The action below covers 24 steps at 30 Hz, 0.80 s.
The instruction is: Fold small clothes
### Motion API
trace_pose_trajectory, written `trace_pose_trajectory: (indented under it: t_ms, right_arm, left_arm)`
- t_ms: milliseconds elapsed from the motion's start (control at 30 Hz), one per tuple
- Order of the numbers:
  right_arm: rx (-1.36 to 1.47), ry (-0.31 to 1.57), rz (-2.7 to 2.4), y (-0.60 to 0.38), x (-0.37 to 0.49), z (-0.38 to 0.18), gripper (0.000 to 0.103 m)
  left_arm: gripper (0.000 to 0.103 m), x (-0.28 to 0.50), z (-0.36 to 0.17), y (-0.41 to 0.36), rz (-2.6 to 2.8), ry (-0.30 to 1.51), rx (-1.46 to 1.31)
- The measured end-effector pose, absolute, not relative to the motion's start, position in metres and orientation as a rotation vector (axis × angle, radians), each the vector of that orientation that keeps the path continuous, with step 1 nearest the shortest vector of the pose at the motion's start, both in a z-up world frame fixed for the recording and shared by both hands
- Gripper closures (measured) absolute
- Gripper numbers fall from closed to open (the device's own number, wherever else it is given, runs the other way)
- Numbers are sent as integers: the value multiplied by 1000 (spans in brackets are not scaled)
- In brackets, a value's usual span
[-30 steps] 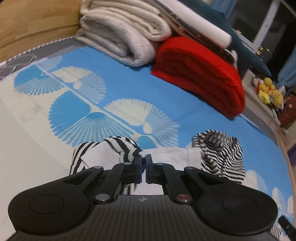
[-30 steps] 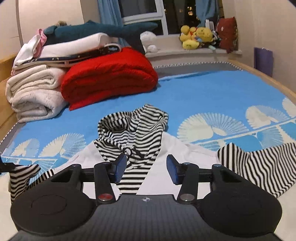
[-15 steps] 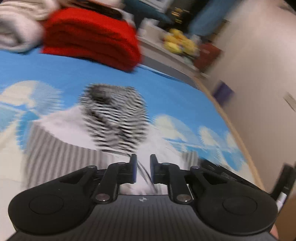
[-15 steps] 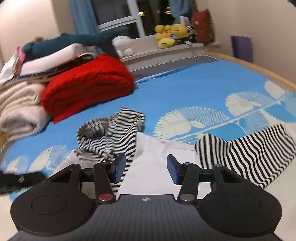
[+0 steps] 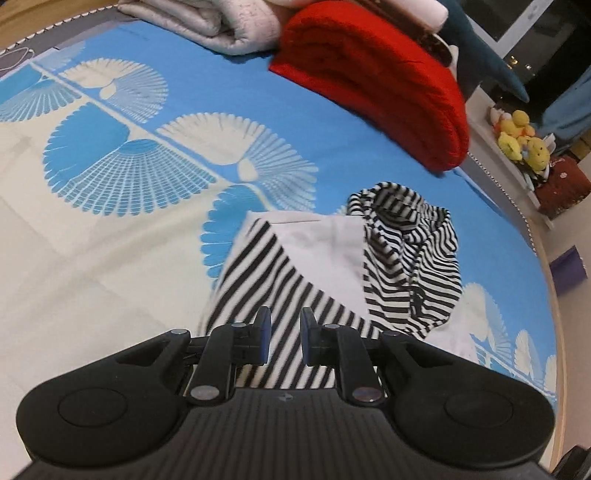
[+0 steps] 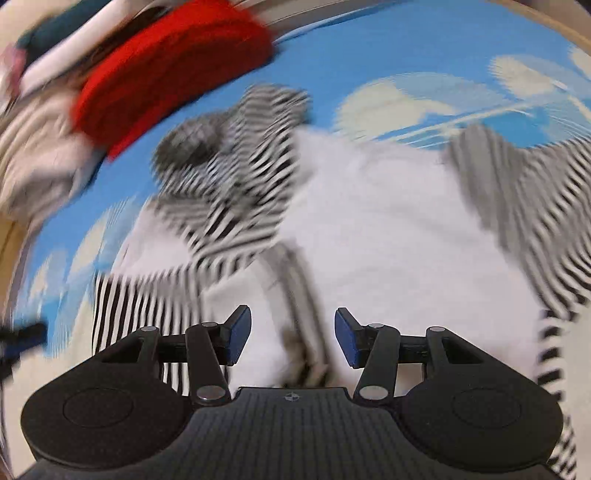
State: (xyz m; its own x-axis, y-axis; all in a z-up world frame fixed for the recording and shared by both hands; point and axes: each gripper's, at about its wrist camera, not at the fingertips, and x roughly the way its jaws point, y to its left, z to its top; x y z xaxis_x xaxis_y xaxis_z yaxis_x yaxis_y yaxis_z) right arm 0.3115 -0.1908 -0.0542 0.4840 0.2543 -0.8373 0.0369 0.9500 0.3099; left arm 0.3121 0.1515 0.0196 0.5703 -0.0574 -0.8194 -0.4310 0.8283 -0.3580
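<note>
The left gripper (image 5: 283, 334), black with blue pads, has its jaws a little apart with nothing between them, hovering over the folded-in striped sleeve (image 5: 273, 291) of the small white hooded top with black-and-white striped sleeves and hood (image 5: 325, 251). The top lies on the bed (image 5: 110, 229), whose cover is blue and cream with white fan shapes. From the left gripper, the striped hood (image 5: 410, 254) sits at about 1 o'clock, bunched on the white body.

The right gripper (image 6: 293, 338) stands with its jaws wide apart, empty, over the white body of the same top (image 6: 369, 221); this view is heavily blurred. One striped sleeve (image 6: 517, 206) spreads out at 2 o'clock, the other (image 6: 147, 302) lies at 9 o'clock, and the hood (image 6: 236, 155) is at 11 o'clock.

Farther out in the left view, one folded red knitted blanket (image 5: 380, 81) lies at 12 o'clock, with one folded off-white fleece blanket (image 5: 221, 22) to its left. A cluster of yellow plush toys (image 5: 521, 140) sits on a ledge at 2 o'clock; their number cannot be told. No writing can be read anywhere.
</note>
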Motion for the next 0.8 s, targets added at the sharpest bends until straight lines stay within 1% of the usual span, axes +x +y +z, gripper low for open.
trace_pose_trajectory:
  t_ms: [133, 267, 367, 567, 633, 667, 700, 767, 800]
  right_arm:
    - [150, 1090, 200, -156, 312, -74, 50]
    - [77, 1114, 231, -143, 316, -89, 50]
    - [56, 1106, 252, -143, 312, -89, 47]
    - [5, 1073, 301, -142, 308, -89, 46]
    - [-30, 1064, 310, -141, 308, -90, 54]
    - [-21, 1059, 303, -143, 309, -90, 68]
    - [33, 1062, 282, -151, 312, -87, 86]
    - [251, 1065, 190, -184, 317, -78, 89]
    - [337, 1030, 133, -200, 316, -70, 90]
  left_arm:
    - [87, 303, 22, 158, 232, 951, -594]
    - [87, 302, 22, 157, 241, 949, -614]
    - [87, 303, 23, 156, 230, 950, -613]
    - [87, 301, 22, 156, 226, 958, -604]
    - [87, 301, 21, 158, 234, 959, -611]
    - [87, 302, 21, 158, 237, 958, -616]
    - [87, 302, 21, 158, 238, 956, -623]
    - [87, 304, 20, 155, 232, 956, -627]
    - [87, 305, 20, 153, 227, 958, -623]
